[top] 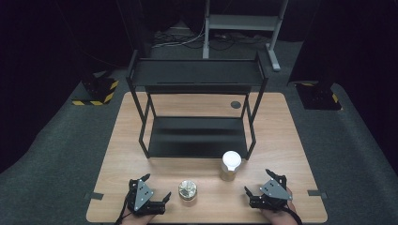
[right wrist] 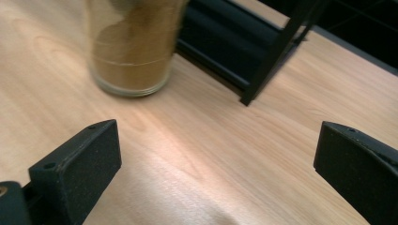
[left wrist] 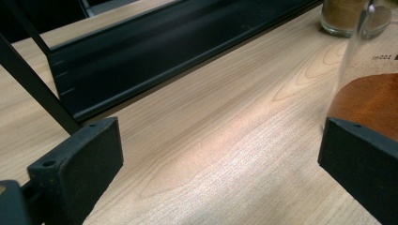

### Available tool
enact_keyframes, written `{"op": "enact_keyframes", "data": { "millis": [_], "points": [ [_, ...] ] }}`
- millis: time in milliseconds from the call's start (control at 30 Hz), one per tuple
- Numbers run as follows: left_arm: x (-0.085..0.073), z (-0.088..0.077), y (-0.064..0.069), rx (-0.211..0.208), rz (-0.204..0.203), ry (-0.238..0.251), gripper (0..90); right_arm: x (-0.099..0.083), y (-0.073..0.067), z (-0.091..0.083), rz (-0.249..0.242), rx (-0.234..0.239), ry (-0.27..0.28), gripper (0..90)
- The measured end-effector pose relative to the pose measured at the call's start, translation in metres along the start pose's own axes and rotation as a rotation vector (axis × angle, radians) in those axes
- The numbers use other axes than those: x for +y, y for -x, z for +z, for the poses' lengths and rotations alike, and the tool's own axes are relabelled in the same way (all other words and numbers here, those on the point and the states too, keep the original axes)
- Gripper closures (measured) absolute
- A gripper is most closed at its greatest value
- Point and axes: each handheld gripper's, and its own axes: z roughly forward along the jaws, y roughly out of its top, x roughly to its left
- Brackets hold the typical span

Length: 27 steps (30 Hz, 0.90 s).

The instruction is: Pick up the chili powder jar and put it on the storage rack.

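Observation:
Two jars stand on the wooden table [top: 281, 136] in front of a black two-tier rack [top: 197, 75]. The taller jar [top: 230, 165] has a white lid and holds tan powder; it appears again as the glass jar [right wrist: 133, 47] at the upper left of the right gripper view. A shorter jar [top: 187, 190] with a shiny lid stands between the grippers; its red-brown contents [left wrist: 371, 93] lie just beyond the left gripper's right jaw. My left gripper [top: 157, 186] [left wrist: 220, 154] is open over bare wood. My right gripper [top: 258, 181] [right wrist: 216, 159] is open too, with nothing between its jaws.
The rack's lower shelf [left wrist: 164, 61] runs across the table behind the jars, and one of its legs [right wrist: 277, 51] stands right of the tall jar. A round dark grommet [top: 235, 104] sits at the table's back. Grey carpet [top: 356, 140] surrounds the table.

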Motion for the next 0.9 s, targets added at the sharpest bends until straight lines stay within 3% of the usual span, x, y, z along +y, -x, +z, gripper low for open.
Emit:
{"op": "enact_keyframes", "data": {
  "millis": [167, 300, 500, 700, 900],
  "points": [
    [0.0014, 0.0005, 0.0027, 0.01, 0.01, -0.007, 0.5, -0.0003, 0.0025, 0.0001, 0.019, 0.002, 0.0, 0.0],
    [0.0032, 0.0017, 0.0, -0.024, 0.04, -0.016, 0.6, -0.0019, 0.0053, -0.0006, 0.03, 0.011, 0.008, 0.0],
    [0.0017, 0.0009, 0.0025, -0.008, 0.04, -0.008, 0.6, -0.0013, 0.0037, -0.0003, 0.032, -0.004, 0.003, 0.0],
    [0.0001, -0.0004, 0.0001, -0.009, 0.017, -0.001, 0.6, -0.0014, 0.0046, -0.0003, 0.034, 0.001, 0.003, 0.0],
    [-0.0027, -0.0019, -0.0055, -0.021, -0.031, 0.011, 0.5, -0.0014, 0.0065, 0.0, 0.04, 0.007, 0.003, 0.0]
  ]
}}
